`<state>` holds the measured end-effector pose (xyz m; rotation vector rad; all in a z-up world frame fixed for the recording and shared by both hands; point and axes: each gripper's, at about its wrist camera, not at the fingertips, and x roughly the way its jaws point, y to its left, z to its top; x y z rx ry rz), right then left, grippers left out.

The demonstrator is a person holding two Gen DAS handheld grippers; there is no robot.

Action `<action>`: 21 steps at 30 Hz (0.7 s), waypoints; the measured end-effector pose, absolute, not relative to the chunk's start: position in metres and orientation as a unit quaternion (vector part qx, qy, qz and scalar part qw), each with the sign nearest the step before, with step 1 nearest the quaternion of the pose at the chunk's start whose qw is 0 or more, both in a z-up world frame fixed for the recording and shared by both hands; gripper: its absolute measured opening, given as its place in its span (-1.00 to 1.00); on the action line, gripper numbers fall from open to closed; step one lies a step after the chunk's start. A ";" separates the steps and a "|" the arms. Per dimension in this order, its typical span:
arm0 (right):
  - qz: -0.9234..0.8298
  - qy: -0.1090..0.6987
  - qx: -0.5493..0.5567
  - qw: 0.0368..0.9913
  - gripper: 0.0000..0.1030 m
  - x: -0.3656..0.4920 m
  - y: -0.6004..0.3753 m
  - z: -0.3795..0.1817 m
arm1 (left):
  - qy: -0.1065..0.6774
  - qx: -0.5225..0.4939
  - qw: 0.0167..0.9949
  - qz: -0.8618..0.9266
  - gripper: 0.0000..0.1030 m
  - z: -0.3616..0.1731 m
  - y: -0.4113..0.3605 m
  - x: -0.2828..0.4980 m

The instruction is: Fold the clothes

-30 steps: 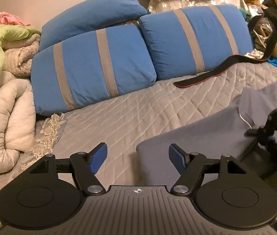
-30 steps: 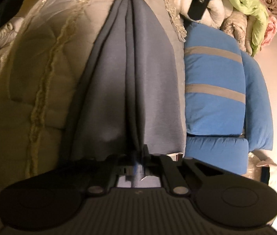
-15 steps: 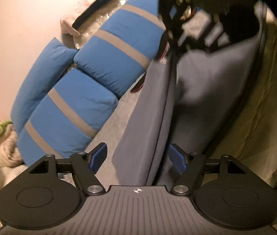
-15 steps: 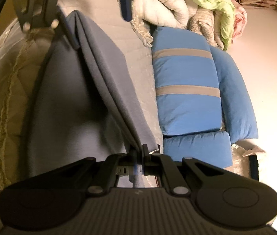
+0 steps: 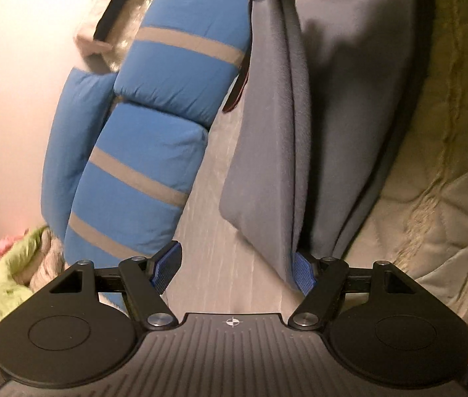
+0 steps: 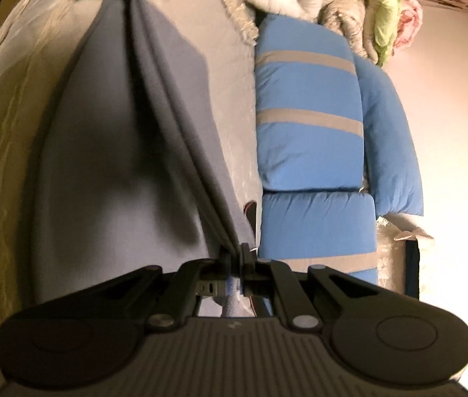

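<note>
Above the bed [image 5: 207, 231], right tool [image 6: 235, 258] pinches the grey garment [image 5: 267, 165]; left tool [image 5: 234, 266], spread, has closed on its lower edge, grasp pending.

Left hand-held gripper [image 5: 234, 266]: jaws spread wide, blue pads [image 5: 166, 266] at 9 and 3 o'clock, the 3 o'clock pad touching grey cloth [image 5: 267, 139]. Right hand-held gripper [image 6: 235, 258]: jaws pressed together, pinching the cloth's edge toward 12 o'clock.

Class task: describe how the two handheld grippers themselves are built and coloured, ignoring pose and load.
Both are matte black. The left gripper has blue ribbed pads on its jaws, angular linkage arms with silver pivot screws, two round discs, a ridged grey base and a small crosshair mark. The right gripper matches. No cables or sleeves show.
</note>
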<state>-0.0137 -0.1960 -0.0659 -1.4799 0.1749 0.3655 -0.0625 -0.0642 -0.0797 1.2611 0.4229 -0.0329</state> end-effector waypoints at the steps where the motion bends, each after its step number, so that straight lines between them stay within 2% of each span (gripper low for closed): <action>1: 0.157 0.079 -0.670 0.721 -0.92 -0.012 -0.200 -0.065 | 0.193 0.587 0.786 -0.021 0.33 -0.079 -0.066 -0.063; 4: 0.124 0.080 -0.667 0.730 -0.93 -0.005 -0.209 -0.057 | 0.191 0.596 0.779 -0.031 0.33 -0.081 -0.070 -0.062; 13: 0.228 0.217 -0.678 0.665 -0.93 -0.025 -0.216 -0.091 | 0.216 0.611 0.761 -0.041 0.32 -0.088 -0.069 -0.061; 18: 0.246 0.233 -0.673 0.657 -0.93 -0.030 -0.217 -0.093 | 0.217 0.615 0.756 -0.056 0.29 -0.088 -0.067 -0.063; 21: 0.252 0.239 -0.671 0.655 -0.93 -0.030 -0.217 -0.092 | 0.218 0.624 0.748 -0.067 0.11 -0.091 -0.066 -0.065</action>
